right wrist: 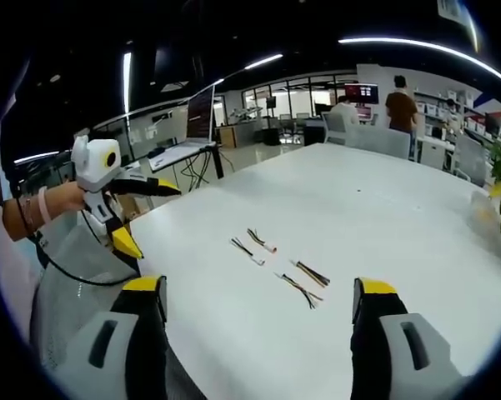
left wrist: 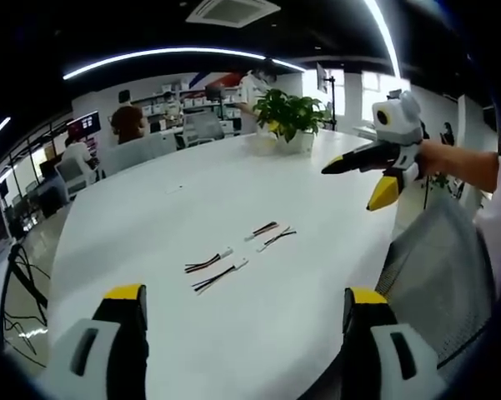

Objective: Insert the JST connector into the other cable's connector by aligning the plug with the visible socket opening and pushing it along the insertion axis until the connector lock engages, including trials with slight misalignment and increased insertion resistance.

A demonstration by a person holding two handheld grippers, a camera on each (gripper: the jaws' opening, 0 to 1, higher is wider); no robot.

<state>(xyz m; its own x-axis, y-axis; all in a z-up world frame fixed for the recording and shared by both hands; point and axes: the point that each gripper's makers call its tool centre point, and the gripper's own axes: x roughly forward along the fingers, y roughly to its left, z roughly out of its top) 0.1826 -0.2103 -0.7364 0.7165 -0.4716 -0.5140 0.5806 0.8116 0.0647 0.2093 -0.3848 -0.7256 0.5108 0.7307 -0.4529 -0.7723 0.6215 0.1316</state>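
Four short cables on the white table point(left wrist: 150, 200): two with white plugs point(left wrist: 219, 268) nearer the left gripper point(left wrist: 246, 304), two more point(left wrist: 271, 233) just beyond, all apart from one another. In the right gripper view, same cables point(right wrist: 279, 267) lying ahead of the right gripper point(right wrist: 258, 292). Both grippers above the table, jaws wide open, holding nothing, well apart from the cables. Potted plant point(left wrist: 290, 117) at the far table edge. Mesh chair point(left wrist: 438, 267) beside the table. People point(left wrist: 129, 121) standing in the background.
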